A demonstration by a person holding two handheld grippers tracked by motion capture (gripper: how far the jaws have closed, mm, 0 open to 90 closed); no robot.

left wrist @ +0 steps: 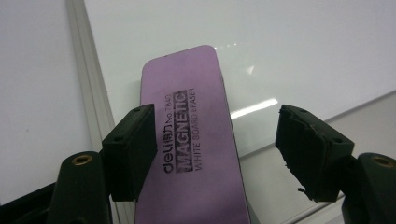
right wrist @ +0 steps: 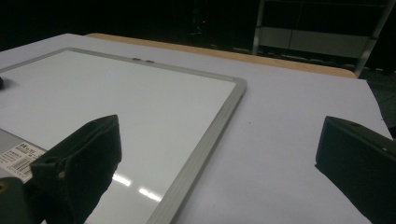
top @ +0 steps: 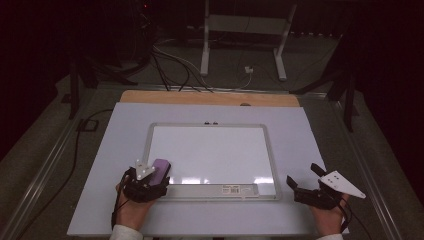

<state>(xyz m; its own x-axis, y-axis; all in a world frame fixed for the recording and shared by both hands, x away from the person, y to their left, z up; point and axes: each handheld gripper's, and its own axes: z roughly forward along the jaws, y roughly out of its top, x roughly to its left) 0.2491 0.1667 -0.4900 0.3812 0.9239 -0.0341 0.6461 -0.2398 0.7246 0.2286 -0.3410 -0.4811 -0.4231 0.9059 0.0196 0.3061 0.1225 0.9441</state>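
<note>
Two black hand-held grippers rest at the near edge of a pale, flat table, one at each lower corner of a rectangular whiteboard with a light grey metal frame. The left gripper sits over the board's near left corner, with a person's hand behind it. A purple, oblong magnetic whiteboard eraser with rounded ends lies between its jaws, reaching out ahead of them onto the white surface. In the left gripper view the left jaw stands against the eraser's edge, while the right jaw stands well clear of it, with bare board showing in the gap. So the jaws are parted about halfway and do not clamp the eraser. Printed black lettering runs along the eraser's top face, and the board's frame passes just to the left of the left jaw.

The right gripper lies off the board, just beside its near right corner, over the bare table. Its jaws are spread wide with nothing between them; in the right gripper view the frame's right edge runs between them, with a barcode label on the board's bottom strip beside the left jaw.
</note>
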